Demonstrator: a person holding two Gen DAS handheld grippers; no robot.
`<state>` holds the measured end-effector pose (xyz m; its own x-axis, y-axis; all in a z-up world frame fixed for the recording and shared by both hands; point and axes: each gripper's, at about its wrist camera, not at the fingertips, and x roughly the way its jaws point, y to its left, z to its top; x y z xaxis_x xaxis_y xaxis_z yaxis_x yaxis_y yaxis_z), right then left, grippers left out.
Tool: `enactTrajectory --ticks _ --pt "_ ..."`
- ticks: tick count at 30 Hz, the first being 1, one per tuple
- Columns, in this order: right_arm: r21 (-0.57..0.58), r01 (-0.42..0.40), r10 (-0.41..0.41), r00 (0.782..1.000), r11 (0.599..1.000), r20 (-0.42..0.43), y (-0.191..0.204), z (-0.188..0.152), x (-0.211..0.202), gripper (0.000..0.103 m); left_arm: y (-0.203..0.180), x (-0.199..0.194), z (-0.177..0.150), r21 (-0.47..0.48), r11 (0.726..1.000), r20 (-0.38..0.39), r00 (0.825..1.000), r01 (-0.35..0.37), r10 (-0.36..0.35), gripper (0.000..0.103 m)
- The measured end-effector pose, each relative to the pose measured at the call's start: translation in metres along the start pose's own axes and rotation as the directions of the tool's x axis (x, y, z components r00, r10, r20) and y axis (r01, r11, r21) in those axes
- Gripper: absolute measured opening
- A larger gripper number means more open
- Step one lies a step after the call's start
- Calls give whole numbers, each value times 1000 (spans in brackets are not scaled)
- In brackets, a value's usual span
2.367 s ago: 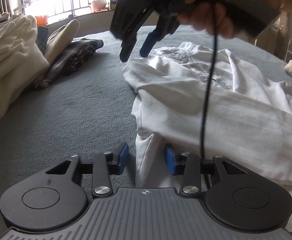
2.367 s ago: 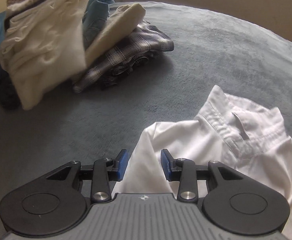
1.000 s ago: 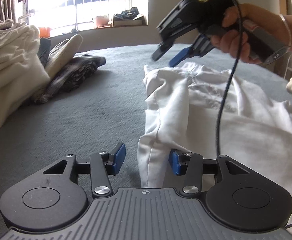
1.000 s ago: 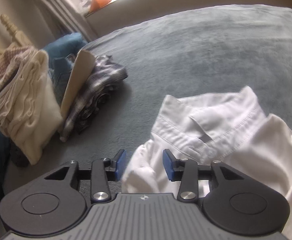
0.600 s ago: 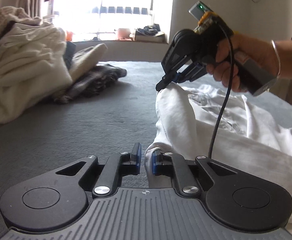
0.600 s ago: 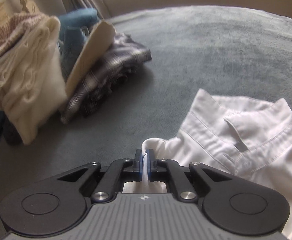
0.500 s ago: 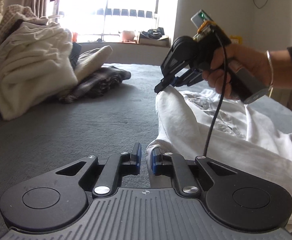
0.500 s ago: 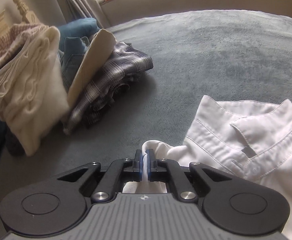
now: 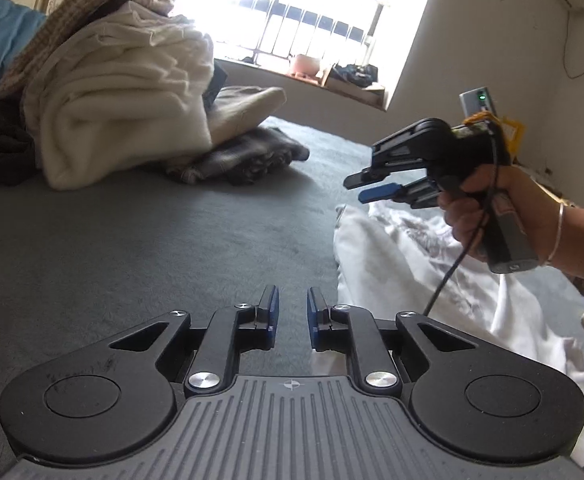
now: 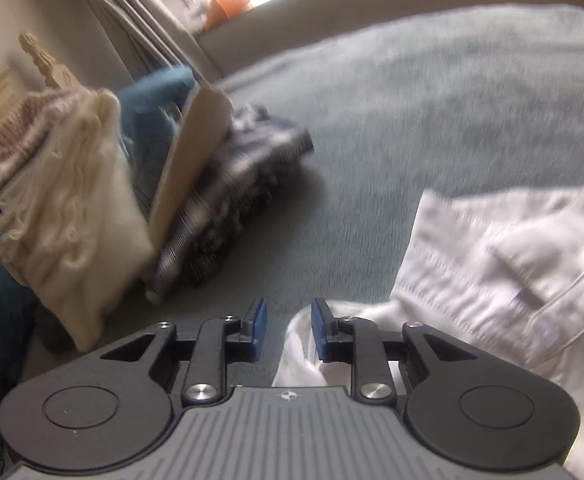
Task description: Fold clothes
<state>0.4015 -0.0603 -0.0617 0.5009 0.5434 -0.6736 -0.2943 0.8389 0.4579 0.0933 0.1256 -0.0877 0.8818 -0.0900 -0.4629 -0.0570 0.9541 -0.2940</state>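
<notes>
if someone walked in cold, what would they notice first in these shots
Probably the white shirt lying crumpled on the grey bedspread, its collar at the right of the right wrist view. Next, the right gripper held by a hand just above the shirt, its jaws opening and empty. At the far left a heap of clothes topped by a cream blanket is leaning over.

both grippers (image 9: 290, 316) off white shirt (image 9: 403, 276)
</notes>
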Motion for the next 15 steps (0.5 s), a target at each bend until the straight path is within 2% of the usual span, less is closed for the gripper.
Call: enactTrajectory --ticks 4,6,9,11,15 --pt "-33 5 -5 1000 999 4 -5 6 -32 27 -16 23 7 32 997 -54 996 76 -75 26" --pt "-40 17 -18 1000 999 -20 -12 4 -46 27 -28 38 6 61 994 -96 992 91 -85 29" --pt "-72 31 -38 994 997 -100 -23 -9 -60 27 -41 55 -3 131 991 -145 989 39 -20 29" --pt "-103 37 -53 986 994 -159 -28 -20 -65 27 -40 63 -8 144 990 -177 984 0 26 29" --pt "-175 25 -67 969 984 -237 -28 -44 -65 27 -34 67 -13 142 990 -196 979 -17 45 29"
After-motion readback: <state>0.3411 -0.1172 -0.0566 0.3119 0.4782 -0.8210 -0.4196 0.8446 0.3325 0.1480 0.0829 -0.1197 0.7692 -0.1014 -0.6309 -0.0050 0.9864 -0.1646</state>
